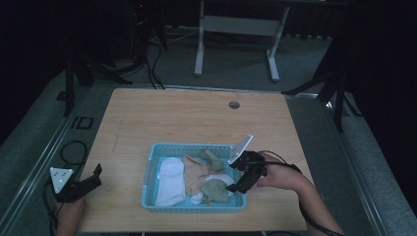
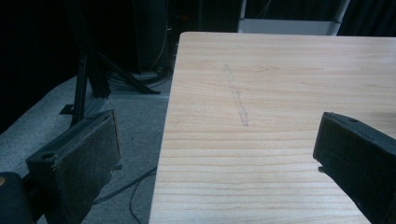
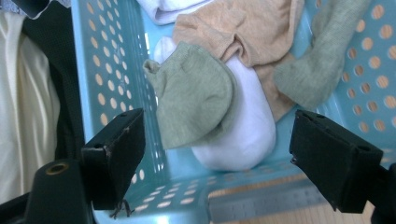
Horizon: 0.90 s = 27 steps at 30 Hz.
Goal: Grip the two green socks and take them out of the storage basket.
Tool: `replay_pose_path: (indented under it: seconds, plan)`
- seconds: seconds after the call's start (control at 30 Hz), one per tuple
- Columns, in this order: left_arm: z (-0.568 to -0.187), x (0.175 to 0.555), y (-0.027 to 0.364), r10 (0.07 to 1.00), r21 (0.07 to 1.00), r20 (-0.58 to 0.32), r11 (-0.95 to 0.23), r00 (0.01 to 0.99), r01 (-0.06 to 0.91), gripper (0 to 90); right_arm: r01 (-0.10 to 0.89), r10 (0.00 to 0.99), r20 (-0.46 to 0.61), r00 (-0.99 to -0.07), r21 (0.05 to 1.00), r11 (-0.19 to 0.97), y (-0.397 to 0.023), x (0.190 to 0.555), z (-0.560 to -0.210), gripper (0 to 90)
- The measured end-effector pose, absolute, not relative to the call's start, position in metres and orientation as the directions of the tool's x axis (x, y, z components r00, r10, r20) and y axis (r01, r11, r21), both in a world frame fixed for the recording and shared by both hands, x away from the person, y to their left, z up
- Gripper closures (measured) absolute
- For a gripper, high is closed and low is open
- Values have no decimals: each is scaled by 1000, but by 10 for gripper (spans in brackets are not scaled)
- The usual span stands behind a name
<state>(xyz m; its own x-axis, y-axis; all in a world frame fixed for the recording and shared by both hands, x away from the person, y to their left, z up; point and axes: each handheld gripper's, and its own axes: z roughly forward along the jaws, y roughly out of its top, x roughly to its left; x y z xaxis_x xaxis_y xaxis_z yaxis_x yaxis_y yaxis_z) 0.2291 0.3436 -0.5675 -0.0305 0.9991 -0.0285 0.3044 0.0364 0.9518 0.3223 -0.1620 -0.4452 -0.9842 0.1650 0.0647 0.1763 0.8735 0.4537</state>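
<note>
Dim room, grey carpet (image 1: 236,64)

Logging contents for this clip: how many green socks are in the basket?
2. One green sock lies on a white sock near the basket's front right corner; the other rests against the right wall. More may be buried.

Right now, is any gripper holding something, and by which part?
Nothing is held. The right gripper is open over the socks in the blue basket; the left gripper is open over the table edge.
</note>
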Motion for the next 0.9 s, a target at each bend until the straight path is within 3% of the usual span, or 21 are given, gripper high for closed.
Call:
replay_pose_path:
  seconds: [0.9]
  plan:
    - [-567,229,344,999,952,-35,41,-24,303,3,121,97,81,-992,380,917,-124,328,-475,285]
